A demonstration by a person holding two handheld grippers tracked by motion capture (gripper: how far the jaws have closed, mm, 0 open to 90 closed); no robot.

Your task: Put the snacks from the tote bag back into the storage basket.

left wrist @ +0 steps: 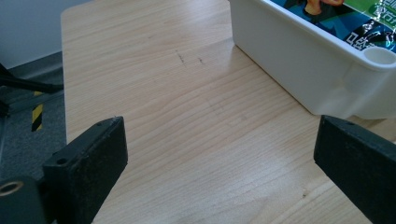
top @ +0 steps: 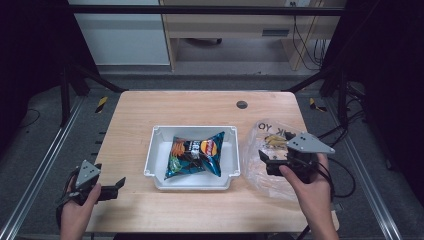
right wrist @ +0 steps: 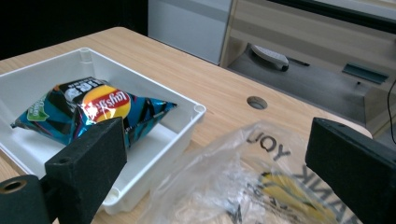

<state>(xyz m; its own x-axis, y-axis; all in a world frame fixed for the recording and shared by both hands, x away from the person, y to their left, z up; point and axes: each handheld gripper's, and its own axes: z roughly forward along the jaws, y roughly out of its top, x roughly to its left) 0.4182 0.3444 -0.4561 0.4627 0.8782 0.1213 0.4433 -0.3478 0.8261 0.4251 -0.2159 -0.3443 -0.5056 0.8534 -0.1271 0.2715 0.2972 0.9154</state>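
Our right tool (top: 274,161) hangs over the clear plastic bag (right wrist: 243,186) at the table's (top: 200,105) right side, jaws spread wide, holding nothing. That film is slack; we could pinch one layer and drag it off the edge. Our left tool (top: 114,189) waits wide open too. The right gripper view reads the chip bag (right wrist: 93,114) in the white tray (right wrist: 187,126); the left gripper view catches just the tray's wall.

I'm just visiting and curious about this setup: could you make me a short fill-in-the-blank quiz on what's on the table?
1. The chip bag lies inside the white ____.
2. The right gripper hovers with open jaws over a clear plastic ____.
3. The left gripper has its jaws ____ above the bare table.

Missing words: tray; bag; open
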